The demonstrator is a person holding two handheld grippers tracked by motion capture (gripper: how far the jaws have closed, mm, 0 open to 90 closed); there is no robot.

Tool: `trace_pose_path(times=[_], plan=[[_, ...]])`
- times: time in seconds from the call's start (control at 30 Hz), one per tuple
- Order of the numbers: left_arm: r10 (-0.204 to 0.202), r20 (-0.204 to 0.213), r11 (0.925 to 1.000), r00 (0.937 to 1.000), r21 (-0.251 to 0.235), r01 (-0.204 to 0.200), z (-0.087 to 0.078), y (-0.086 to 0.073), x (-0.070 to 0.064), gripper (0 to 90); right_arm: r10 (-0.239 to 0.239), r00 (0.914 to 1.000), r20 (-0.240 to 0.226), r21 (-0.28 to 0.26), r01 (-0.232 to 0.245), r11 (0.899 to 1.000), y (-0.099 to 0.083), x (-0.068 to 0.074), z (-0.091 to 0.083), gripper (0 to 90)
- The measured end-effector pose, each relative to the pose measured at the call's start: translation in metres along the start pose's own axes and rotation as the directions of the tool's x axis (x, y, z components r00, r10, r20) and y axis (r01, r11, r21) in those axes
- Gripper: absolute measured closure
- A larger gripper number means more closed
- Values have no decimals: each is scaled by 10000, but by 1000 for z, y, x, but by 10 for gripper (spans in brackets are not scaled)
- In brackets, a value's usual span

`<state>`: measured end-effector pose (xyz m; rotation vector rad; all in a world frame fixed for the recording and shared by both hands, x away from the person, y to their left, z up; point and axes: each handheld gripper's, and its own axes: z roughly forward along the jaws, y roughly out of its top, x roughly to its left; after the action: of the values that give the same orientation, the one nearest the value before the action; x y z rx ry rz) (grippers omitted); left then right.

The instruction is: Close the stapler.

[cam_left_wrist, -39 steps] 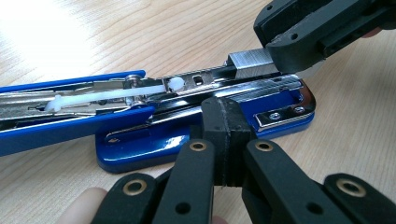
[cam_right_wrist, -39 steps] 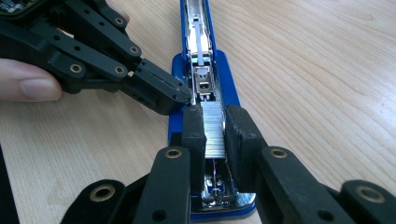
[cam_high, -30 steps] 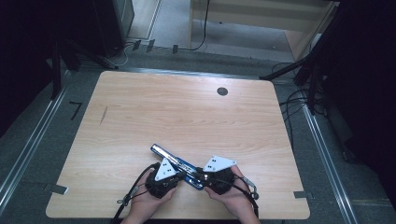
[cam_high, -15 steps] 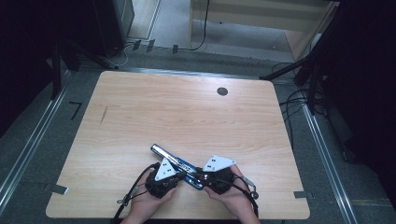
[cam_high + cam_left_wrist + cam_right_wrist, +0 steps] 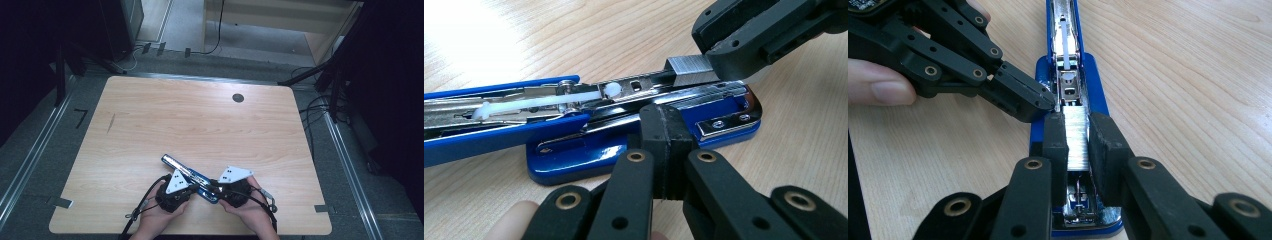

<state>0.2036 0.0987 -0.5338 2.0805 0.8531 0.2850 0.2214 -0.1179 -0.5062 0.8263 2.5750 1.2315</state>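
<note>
Blue and chrome, the stapler (image 5: 189, 176) lies flat on the wooden table (image 5: 200, 120) near its front edge, swung fully open so that its blue lid (image 5: 499, 132) points away from both claws and its long metal magazine channel (image 5: 1068, 82) faces up. That open pose makes sense: the channel has to be bare for staples to go in.

In the right gripper view the right claw (image 5: 1078, 137) is closed on a silvery strip of staples (image 5: 1077, 142), one pad on each long side, with the strip lined up lengthwise directly over the channel. Holding it by its flanks keeps the staple legs free below, so the strip can probably be lowered straight into the rail. The white plastic pusher (image 5: 1066, 47) sits farther along the channel, beyond the claw, which leaves room for the strip.

The left claw (image 5: 666, 135) has its jaws pressed together, and in its own view the tips rest against the side of the stapler's base (image 5: 589, 160), right in front of the claw. I judge that it pins the stapler so that it cannot slide or twist while the strip goes in. From the right gripper view, its tip touches the stapler just beside the strip's far end
</note>
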Motion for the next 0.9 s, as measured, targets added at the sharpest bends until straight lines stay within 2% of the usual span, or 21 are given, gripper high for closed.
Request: trace_pose_path(times=[0.37, 0.9], plan=[[-1, 0, 10000, 10000, -1, 1, 0, 0, 0, 900, 0, 10000, 11, 20, 0, 10000, 0, -1, 1, 790], [5, 2, 10000, 10000, 7, -5, 0, 0, 0, 900, 240, 9997, -12, -80, -240, 9997, -1, -2, 5, 768]])
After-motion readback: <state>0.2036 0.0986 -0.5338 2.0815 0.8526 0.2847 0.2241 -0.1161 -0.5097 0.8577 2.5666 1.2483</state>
